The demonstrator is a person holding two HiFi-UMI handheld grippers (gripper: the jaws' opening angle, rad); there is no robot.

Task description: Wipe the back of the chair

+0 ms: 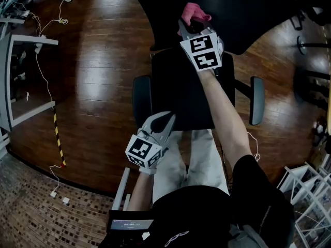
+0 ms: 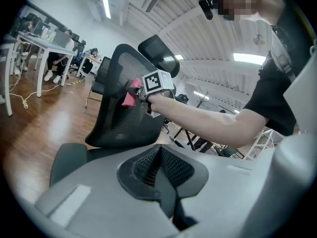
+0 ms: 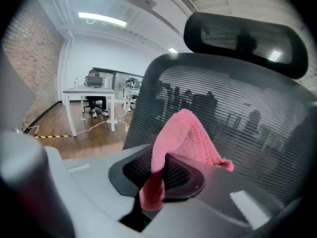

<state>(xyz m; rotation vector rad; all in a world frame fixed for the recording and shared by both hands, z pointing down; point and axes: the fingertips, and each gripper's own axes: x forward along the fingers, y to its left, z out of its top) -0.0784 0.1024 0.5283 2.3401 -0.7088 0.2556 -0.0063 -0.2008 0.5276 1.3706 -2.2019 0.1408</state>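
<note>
A black mesh office chair with a headrest (image 3: pixel 247 38) stands in front of me; its backrest (image 3: pixel 257 128) fills the right gripper view and shows in the left gripper view as the chair back (image 2: pixel 111 108). My right gripper (image 1: pixel 194 26) is shut on a pink cloth (image 3: pixel 183 143), held up against the mesh back; the cloth (image 1: pixel 192 10) also shows from the head view and as a pink cloth (image 2: pixel 130 95) in the left gripper view. My left gripper (image 1: pixel 164 122) hangs low over the seat (image 1: pixel 178 92), jaws closed with nothing between them.
Armrests (image 1: pixel 257 100) flank the seat. A dark wooden floor (image 1: pixel 98 61) lies around the chair, with white desk legs and cables (image 1: pixel 39 45) at left and a white rack (image 1: pixel 310 190) at lower right. People sit at desks (image 3: pixel 94 90) in the distance.
</note>
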